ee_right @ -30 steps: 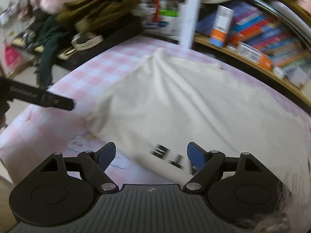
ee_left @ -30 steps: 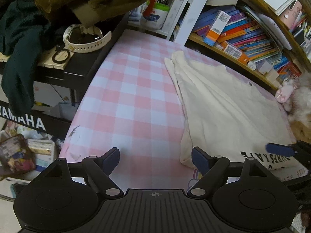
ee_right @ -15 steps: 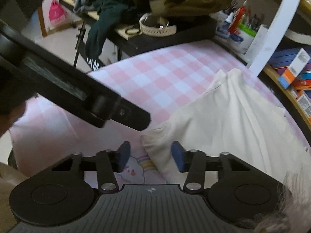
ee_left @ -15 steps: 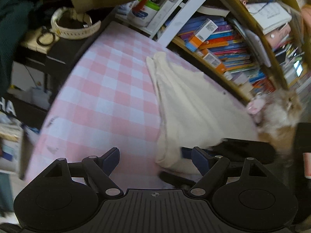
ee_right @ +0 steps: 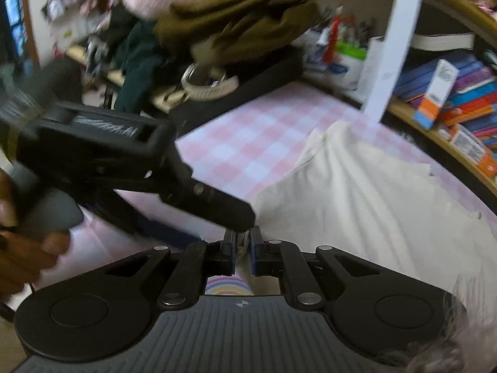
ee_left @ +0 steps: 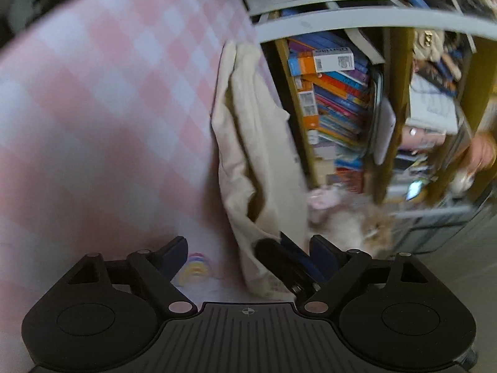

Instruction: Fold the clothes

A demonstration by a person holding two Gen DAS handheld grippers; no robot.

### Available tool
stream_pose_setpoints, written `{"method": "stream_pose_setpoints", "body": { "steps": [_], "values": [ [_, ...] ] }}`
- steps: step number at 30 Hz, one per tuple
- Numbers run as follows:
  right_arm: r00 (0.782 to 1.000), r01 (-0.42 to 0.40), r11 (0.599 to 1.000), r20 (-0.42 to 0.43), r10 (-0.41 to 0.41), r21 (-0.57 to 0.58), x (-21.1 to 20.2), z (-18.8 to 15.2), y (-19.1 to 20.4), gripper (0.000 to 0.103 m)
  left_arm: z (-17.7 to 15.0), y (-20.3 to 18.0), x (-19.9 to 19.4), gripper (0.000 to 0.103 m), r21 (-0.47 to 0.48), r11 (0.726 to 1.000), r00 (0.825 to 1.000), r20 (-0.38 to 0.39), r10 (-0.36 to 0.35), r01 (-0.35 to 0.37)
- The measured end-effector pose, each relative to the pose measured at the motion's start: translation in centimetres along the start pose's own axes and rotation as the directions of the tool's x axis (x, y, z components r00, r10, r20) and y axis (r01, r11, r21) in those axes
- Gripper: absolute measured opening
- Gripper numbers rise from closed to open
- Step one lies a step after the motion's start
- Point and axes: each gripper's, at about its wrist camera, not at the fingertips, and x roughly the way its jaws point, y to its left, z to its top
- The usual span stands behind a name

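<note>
Right wrist view: right tongs pinched tight on the near left corner of the cream garment; a wad of cloth shows between the blue pads.
Left wrist view: left tongs spread wide, nothing between the fingers; cream garment hangs or drapes just ahead, blurred.
Crossing tool: left tongs reach over the right pair, tip almost touching the clamped corner; contact cannot be confirmed.
Holding hand: a hand grips the left tool's grey handle at near left.
Garment position: spread over the right half of the pink checked worktop, far edge lying flat, near corner lifted.
Judgement on grip: corner held so the edge can be carried over the body of the cloth; the open pair looks placed to take a second point on the same edge.
Fold state: layered edge visible in the left view; number of folds cannot be told.
Far left: heap of dark clothes on a black stand.
Far right: bookshelf close behind the garment.
Hazard: a cat lies at the garment's right edge.
</note>
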Motion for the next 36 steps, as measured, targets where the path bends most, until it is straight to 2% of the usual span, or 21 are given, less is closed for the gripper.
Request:
{"method": "stream_pose_setpoints", "body": {
  "steps": [3, 7, 9, 10, 11, 16, 19, 25, 27, 32, 36],
  "values": [
    [1.000, -0.009, 0.999, 0.003, 0.009, 0.031, -0.6, 0.4, -0.5, 0.008, 0.1, -0.3, 1.4, 0.088, -0.001, 1.000, 1.000, -0.006, -0.029, 0.029],
    [0.998, -0.048, 0.996, -0.048, 0.052, 0.075, 0.0, 0.2, -0.7, 0.011, 0.3, -0.5, 2.5, 0.085, -0.011, 0.999, 0.999, 0.008, -0.046, 0.046],
    [0.995, -0.073, 0.992, -0.060, 0.079, 0.100, -0.2, -0.1, -0.9, 0.020, 0.3, -0.6, 2.6, 0.085, -0.007, 0.999, 0.999, 0.015, -0.047, 0.047],
    [0.995, -0.073, 0.992, -0.063, 0.080, 0.105, -0.4, -0.2, -1.0, 0.035, 0.3, -0.6, 2.6, 0.085, -0.005, 0.999, 0.999, 0.019, -0.049, 0.049],
    [0.995, -0.066, 0.992, -0.064, 0.073, 0.104, -0.5, -0.2, -1.1, 0.043, 0.3, -0.6, 2.7, 0.085, -0.003, 0.999, 0.998, 0.023, -0.051, 0.051],
    [0.997, -0.029, 0.994, -0.071, 0.037, 0.102, -1.2, -0.6, -1.6, 0.047, 0.3, -0.4, 2.7, 0.084, -0.015, 0.998, 0.998, 0.040, -0.053, 0.054],
    [0.997, -0.011, 0.995, -0.078, 0.019, 0.100, -1.4, -0.8, -2.0, 0.052, 0.3, -0.3, 2.7, 0.079, -0.026, 0.999, 0.998, 0.052, -0.047, 0.048],
    [0.996, 0.015, 0.995, -0.089, -0.007, 0.096, -2.0, -1.0, -2.7, 0.065, 0.3, 0.1, 2.7, 0.057, -0.053, 0.998, 0.998, 0.066, -0.009, 0.012],
    [0.995, 0.025, 0.995, -0.097, -0.016, 0.093, -2.2, -1.0, -3.1, 0.067, 0.2, 0.3, 2.8, 0.053, -0.063, 0.998, 0.998, 0.070, 0.004, 0.000],
    [0.994, 0.049, 0.994, -0.104, -0.038, 0.099, -2.9, -0.4, -4.3, 0.070, 0.2, 0.4, 2.8, 0.052, -0.061, 0.998, 0.997, 0.070, 0.009, -0.005],
    [0.997, 0.020, 0.990, -0.082, -0.008, 0.140, -3.8, 0.3, -5.5, 0.074, 0.2, 0.4, 2.8, 0.053, -0.057, 0.998, 0.998, 0.068, 0.013, -0.009]
  ]
}}
